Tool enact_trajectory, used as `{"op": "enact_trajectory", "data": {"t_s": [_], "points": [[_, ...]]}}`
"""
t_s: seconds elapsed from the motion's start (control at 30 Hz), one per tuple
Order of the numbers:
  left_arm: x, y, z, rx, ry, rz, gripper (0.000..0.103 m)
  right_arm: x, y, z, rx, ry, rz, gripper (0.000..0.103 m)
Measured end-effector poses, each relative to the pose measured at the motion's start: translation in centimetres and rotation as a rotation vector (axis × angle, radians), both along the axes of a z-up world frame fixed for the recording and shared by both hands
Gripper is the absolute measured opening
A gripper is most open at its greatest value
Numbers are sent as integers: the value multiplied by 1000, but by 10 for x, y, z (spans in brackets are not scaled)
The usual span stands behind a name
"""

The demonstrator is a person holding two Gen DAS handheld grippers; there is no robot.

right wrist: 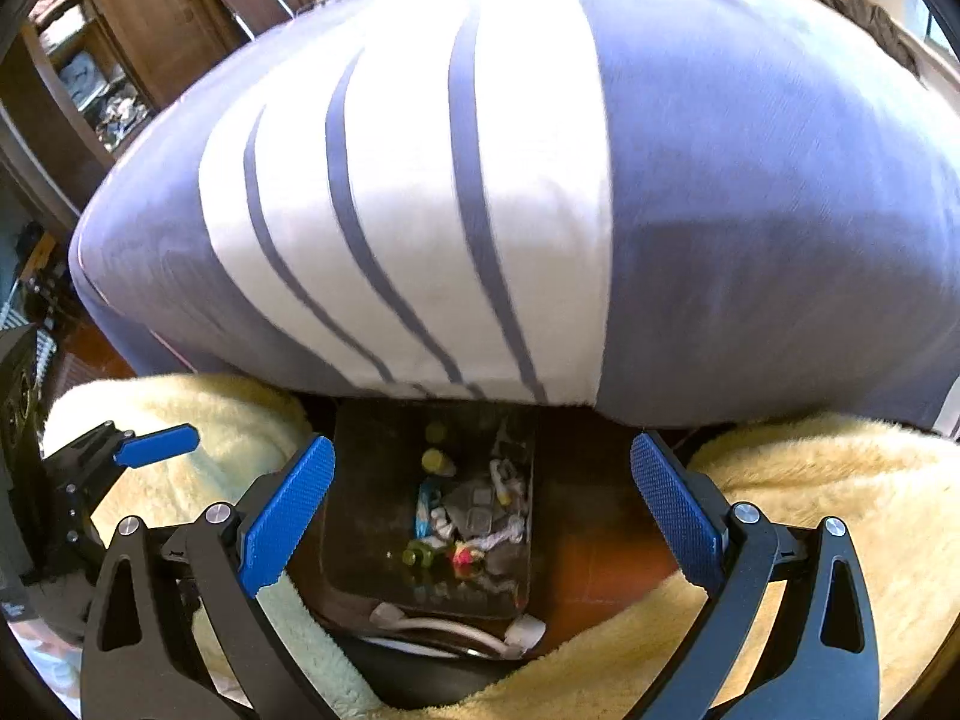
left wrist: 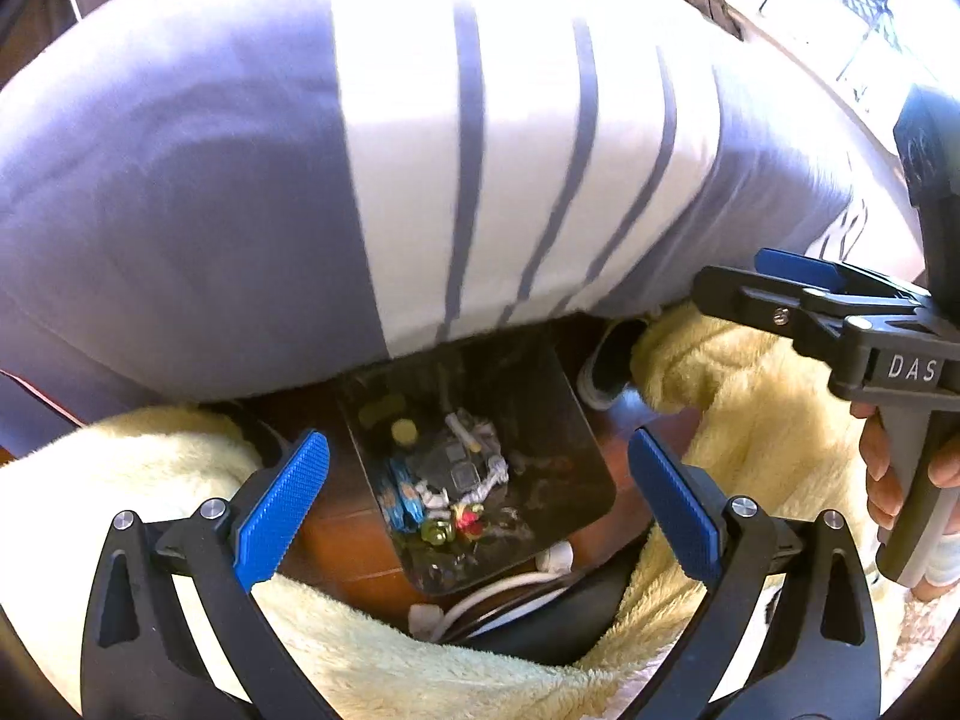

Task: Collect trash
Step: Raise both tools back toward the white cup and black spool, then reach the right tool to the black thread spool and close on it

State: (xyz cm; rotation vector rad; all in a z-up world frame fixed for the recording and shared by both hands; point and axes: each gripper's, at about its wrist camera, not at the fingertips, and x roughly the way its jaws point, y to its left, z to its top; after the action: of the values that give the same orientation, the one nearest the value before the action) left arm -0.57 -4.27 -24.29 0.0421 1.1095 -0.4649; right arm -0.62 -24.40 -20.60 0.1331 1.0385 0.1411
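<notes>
Your left gripper (left wrist: 477, 507) and right gripper (right wrist: 480, 510) both hang with fingers spread, empty. Trash (right wrist: 465, 519) sits in the dark bin (right wrist: 360, 480) on the floor below. The striped bed (right wrist: 420, 210) overhangs it; cream fleece (right wrist: 810, 510) flanks both sides, a white cable (right wrist: 444, 624) nearest you.

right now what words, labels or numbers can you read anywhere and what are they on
"DAS": white capitals on the black body of the right gripper, seen from the left wrist view.
Wrappers in the dark bin: colored print shows, but it is too small and blurred to read.
Nothing else in either view carries readable text.
</notes>
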Motion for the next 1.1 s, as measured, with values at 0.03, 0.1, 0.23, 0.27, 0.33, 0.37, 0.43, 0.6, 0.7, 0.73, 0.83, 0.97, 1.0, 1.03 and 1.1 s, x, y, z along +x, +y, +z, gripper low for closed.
{"op": "enact_trajectory", "data": {"t_s": [0.03,0.1,0.23,0.27,0.33,0.37,0.43,0.6,0.7,0.73,0.83,0.97,1.0,1.03,1.1], "points": [[1,2,6,-4,-16,5,95,1,-1,8,-5,-19,2,99],[5,6,16,-7,-46,7,95,3,-3,21,-17,-51,6,99],[18,12,41,-10,-109,16,95,13,-8,48,-38,-119,3,99],[23,13,48,-6,-128,20,95,18,-10,54,-42,-137,0,99],[33,14,61,8,-164,26,95,27,-13,65,-51,-162,-5,99],[39,15,68,12,-182,30,95,32,-14,69,-55,-171,-6,99],[54,16,83,13,-215,40,95,45,-16,77,-66,-193,-11,99],[92,14,106,32,-259,72,95,77,-23,92,-86,-222,-28,99],[112,12,110,39,-271,87,95,98,-26,96,-92,-224,-35,99],[118,12,112,40,-274,90,95,106,-27,96,-97,-224,-36,99],[140,11,116,48,-283,108,95,130,-30,97,-106,-223,-43,99],[168,9,119,56,-290,129,95,164,-31,98,-112,-223,-56,99],[176,9,119,59,-291,133,95,171,-30,98,-115,-222,-59,99],[184,8,120,63,-290,136,95,182,-29,97,-118,-222,-57,99],[200,6,119,69,-287,139,95,202,-25,96,-130,-224,-45,99]]}}
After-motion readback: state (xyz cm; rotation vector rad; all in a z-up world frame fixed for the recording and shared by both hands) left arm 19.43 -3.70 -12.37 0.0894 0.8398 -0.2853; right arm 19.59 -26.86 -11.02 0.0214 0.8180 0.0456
